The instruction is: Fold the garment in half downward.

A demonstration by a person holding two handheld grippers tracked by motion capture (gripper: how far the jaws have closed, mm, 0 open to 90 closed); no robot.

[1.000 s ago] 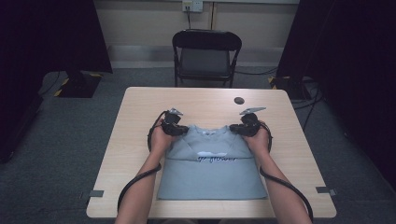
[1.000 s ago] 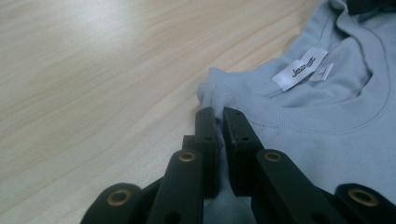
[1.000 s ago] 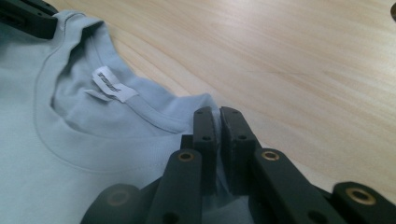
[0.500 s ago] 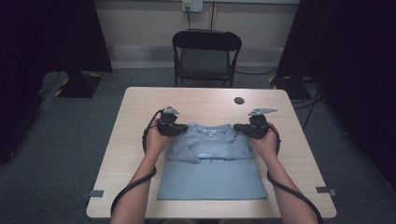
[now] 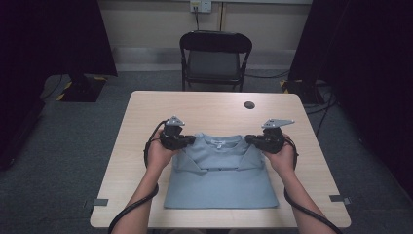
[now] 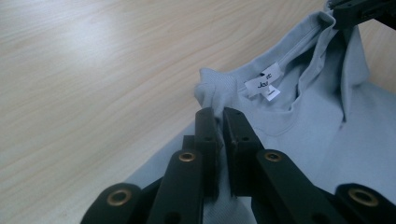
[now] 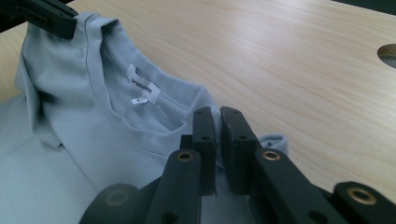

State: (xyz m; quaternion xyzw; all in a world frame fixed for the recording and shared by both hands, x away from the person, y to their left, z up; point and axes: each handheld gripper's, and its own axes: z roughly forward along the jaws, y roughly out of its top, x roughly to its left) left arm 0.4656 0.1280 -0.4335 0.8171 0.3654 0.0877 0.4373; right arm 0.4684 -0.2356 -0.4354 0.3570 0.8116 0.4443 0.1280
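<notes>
Seen from the high view: a light blue T-shirt [image 5: 221,175] lying on a pale wooden table [image 5: 136,146], lower part flat toward the near edge, both shoulders pinched and drawn outward. At the shirt's left shoulder, the left gripper [image 5: 191,141], held in the left hand [image 5: 158,155]; at the right shoulder, the right gripper [image 5: 249,140], held in the right hand [image 5: 282,156]; a dark cable trailing back along each forearm. Not readable from above, but plain in the left gripper view: two white neck labels [image 6: 265,85] inside the collar, and the left gripper [image 6: 220,121] with jaws closed on a bunched fold of blue cloth, the other gripper's black tip at the top right corner gripping the far shoulder. In the right gripper view, the right gripper [image 7: 217,122] likewise clamped together on fabric beside the collar, labels [image 7: 144,87] facing up, a round hole [image 7: 387,52] in the tabletop at the far right. No containers on the table. Beyond the far edge, a black folding chair [image 5: 215,58] facing the table; dark curtains [image 5: 370,63] on either side; a wall socket [image 5: 200,6] with leads hanging down. Nothing standing between the grippers and the shirt.
</notes>
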